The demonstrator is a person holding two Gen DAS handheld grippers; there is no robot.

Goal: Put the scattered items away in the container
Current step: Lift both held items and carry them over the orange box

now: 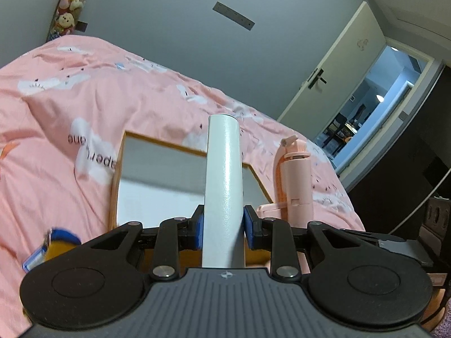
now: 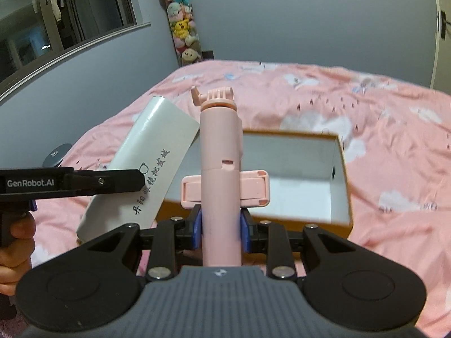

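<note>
Left wrist: tool tilted downward.

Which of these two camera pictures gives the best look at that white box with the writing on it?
The right wrist view: the white box shows its broad printed face there, held by the left gripper. The left wrist view shows only the box's narrow edge, standing up between that gripper's blue pads.

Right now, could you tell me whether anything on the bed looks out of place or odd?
One item still lies loose: a small blue-and-yellow object on the pink bedspread, left of the open box. Its shape is too blurred to identify. Nothing looks spilled or damaged.
</note>
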